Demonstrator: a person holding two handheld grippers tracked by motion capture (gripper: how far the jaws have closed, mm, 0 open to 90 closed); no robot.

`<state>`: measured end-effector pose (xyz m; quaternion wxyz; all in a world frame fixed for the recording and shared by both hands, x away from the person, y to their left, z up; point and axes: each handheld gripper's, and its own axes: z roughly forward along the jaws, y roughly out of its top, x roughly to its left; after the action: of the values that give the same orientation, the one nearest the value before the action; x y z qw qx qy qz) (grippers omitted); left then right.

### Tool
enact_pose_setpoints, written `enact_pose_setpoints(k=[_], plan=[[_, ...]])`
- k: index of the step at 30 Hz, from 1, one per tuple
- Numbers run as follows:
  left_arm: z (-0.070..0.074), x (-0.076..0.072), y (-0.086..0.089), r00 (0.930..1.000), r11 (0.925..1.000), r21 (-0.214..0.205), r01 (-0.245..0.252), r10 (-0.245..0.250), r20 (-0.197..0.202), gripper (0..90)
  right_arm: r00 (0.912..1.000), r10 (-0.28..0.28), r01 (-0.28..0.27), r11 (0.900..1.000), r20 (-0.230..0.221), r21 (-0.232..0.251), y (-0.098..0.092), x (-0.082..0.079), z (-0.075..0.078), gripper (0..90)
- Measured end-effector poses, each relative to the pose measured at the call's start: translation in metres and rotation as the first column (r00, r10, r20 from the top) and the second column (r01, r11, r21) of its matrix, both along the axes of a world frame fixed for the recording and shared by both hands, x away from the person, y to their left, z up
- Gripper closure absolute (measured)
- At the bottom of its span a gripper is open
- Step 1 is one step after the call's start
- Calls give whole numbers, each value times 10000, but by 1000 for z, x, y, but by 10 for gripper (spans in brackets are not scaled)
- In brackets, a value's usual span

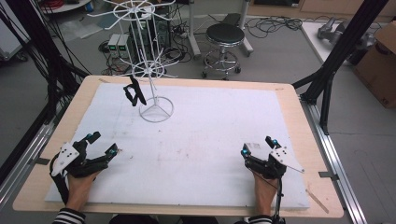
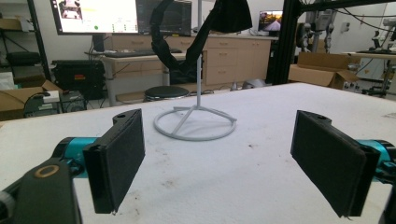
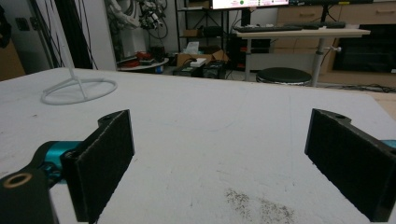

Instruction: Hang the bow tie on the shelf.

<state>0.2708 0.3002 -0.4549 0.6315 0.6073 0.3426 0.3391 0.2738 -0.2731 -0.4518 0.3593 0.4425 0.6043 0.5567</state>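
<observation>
A thin white wire rack [image 1: 150, 60] stood on the far left part of the white mat [image 1: 196, 140], its ring-shaped base [image 2: 195, 122] braced by three spokes and its slim post carrying tiers of radiating wire arms. From one low arm, just left of the post, hung a black strap-like thing [image 1: 134, 92] of soft, matte fabric, looped and bent; in the left gripper view it dangled beside the post above the base [image 2: 187, 46].

Nearer than the rack, at the mat's near left, the left gripper [image 1: 101, 145] rested with its jaws spread wide, nothing between them; their flat pads [image 2: 119, 163] looked black, rectangular and finely textured, on teal fittings. Well apart to the right of the rack, at the near right, the right gripper [image 1: 258, 146] also rested, jaws spread and empty, with like pads [image 3: 105, 161].

The mat looked rough and scuffed, with grey specks near the right gripper. It lay on a pale wooden table [image 1: 299, 121] with rounded corners. Beyond the rack stood a round black stool [image 1: 224, 46] on a chrome frame. No writing could be read.
</observation>
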Motion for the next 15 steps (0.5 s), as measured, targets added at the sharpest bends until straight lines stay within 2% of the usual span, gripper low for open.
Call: enact_pose_setpoints(k=[15], plan=[[0, -1, -1, 10000, 10000, 83, -29, 29, 43, 184, 9999, -23, 23, 10000, 103, -13, -1, 0, 0, 71]])
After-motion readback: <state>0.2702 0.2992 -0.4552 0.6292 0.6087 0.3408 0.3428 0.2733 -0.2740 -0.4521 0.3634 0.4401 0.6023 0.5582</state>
